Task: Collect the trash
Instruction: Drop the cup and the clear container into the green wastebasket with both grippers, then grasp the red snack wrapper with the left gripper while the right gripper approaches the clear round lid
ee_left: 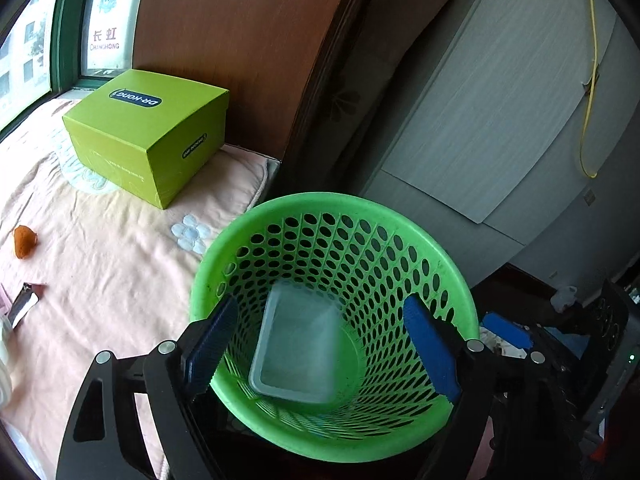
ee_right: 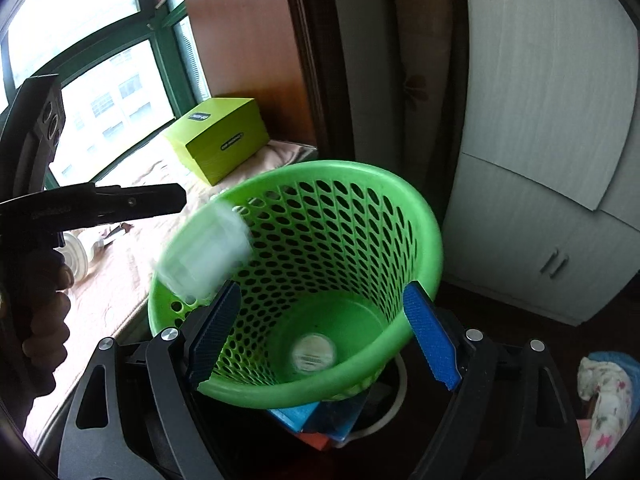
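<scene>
The bed (ee_left: pixel 104 264) lies left of both tongs, and the green basket (ee_left: pixel 452 264) sits right ahead of them. The left tongs (ee_left: pixel 326 338) and right tongs (ee_right: pixel 322 326) stand spread, pinching nothing. A clear plastic tray (ee_left: pixel 298 354) lies inside the basket, just beyond the left tongs.

Two hand-held grippers, left gripper (ee_left: pixel 320 344) and right gripper (ee_right: pixel 322 334), of one make: matte black angular frames with slotted cut-outs, round silver screw heads near the finger roots. Blue ribbed pads (ee_right: pixel 430 340) lining the inner faces. Black pistol-style grip in the left hand (ee_right: pixel 44 320).
</scene>
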`<action>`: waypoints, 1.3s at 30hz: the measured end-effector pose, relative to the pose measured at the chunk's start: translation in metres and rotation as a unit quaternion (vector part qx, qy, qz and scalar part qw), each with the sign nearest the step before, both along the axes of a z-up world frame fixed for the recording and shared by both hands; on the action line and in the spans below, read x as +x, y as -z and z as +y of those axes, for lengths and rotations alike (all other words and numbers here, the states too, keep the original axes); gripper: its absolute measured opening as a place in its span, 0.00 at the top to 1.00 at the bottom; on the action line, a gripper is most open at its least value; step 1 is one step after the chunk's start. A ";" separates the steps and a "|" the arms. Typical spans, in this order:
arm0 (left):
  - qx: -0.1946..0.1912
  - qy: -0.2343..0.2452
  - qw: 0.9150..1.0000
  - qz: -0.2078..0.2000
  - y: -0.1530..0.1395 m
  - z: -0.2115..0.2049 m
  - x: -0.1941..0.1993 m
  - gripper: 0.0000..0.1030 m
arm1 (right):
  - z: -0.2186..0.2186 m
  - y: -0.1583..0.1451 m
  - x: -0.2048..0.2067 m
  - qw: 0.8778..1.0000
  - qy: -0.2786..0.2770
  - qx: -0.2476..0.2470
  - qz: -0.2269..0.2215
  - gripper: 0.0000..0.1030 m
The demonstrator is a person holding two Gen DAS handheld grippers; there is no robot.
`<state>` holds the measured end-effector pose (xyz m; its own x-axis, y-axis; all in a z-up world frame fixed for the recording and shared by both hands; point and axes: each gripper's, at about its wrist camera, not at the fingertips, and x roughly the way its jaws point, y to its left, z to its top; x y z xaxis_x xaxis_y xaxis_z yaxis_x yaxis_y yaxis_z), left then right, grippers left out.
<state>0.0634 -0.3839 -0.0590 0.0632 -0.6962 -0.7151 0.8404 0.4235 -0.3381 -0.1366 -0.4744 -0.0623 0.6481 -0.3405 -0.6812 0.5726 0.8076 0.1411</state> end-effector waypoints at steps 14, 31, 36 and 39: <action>0.027 -0.121 0.989 -0.081 -0.026 0.093 0.015 0.21 | 0.037 -0.010 0.035 0.998 -0.060 -0.006 -0.006 0.18; 0.081 -0.342 0.929 -0.116 -0.021 0.285 0.081 0.12 | 0.127 -0.019 0.125 0.981 -0.195 -0.006 -0.009 0.16; 0.106 -0.381 0.912 -0.110 -0.005 0.339 0.099 0.08 | 0.154 -0.019 0.141 0.974 -0.227 -0.007 -0.005 0.15; 0.124 -0.391 0.906 -0.105 0.008 0.369 0.110 0.07 | 0.167 -0.017 0.149 0.970 -0.242 -0.007 -0.001 0.15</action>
<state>0.1735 -0.0146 -0.0674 0.6206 -0.1997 -0.7583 0.2847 0.9584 -0.0193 0.0128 -0.3071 -0.0452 0.7363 -0.0052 -0.6767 0.1251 0.9838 0.1285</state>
